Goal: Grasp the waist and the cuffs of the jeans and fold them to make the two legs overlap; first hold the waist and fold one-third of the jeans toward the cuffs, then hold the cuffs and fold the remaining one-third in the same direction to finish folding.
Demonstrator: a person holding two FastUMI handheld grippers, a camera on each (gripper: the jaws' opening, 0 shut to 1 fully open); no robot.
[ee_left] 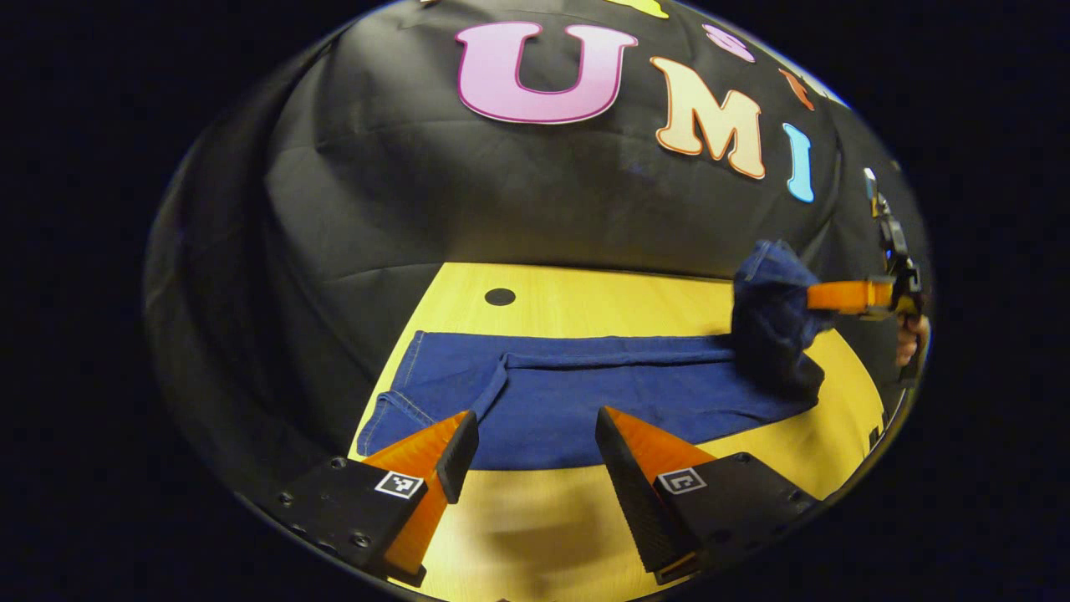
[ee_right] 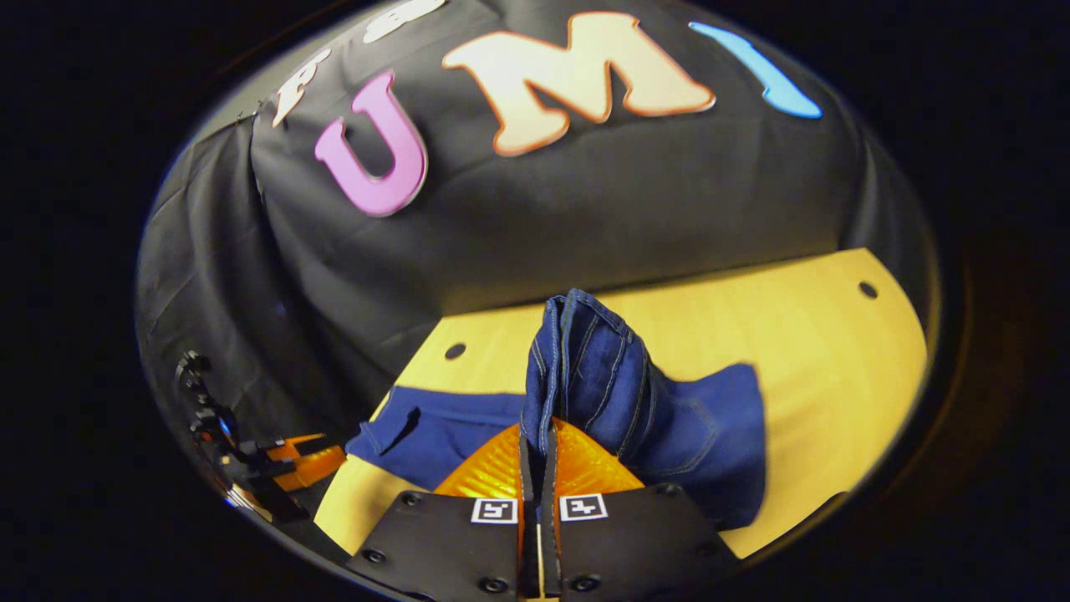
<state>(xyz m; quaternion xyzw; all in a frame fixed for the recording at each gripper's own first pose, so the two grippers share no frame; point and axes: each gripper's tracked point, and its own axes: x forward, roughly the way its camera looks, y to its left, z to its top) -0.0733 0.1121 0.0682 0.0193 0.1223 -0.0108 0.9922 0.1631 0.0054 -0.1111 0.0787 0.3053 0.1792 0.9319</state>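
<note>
Left gripper sits low at the near edge of the table, fingers spread wide apart, nothing between them. Its fingertips hang just in front of the near edge of the jeans; touching or just above the cloth, cannot tell. In the left gripper view the jeans lie flat across the light wooden tabletop as a long blue strip, legs overlapped, a seam line running along the strip. Cuff end is at the left of that view, near the left finger, hem stitching visible. A small dark hole marks the tabletop beyond the jeans, near the black cloth wall.

Farther right in the same view the waist end is bunched and lifted off the table, pinched by the right gripper, which comes in from the right side. A hand holding it shows at the far right edge.

Right gripper view: right gripper has its fingers pressed together on a thick fold of the jeans, clamped tight. The gripped denim stands up above the fingertips with doubled edges and light stitching showing; the rest drapes down to the right onto the table. To the left the flat part of the jeans runs off toward the left gripper, seen low at the left edge. Two dark holes in the tabletop, one at left, one at far right.
</note>
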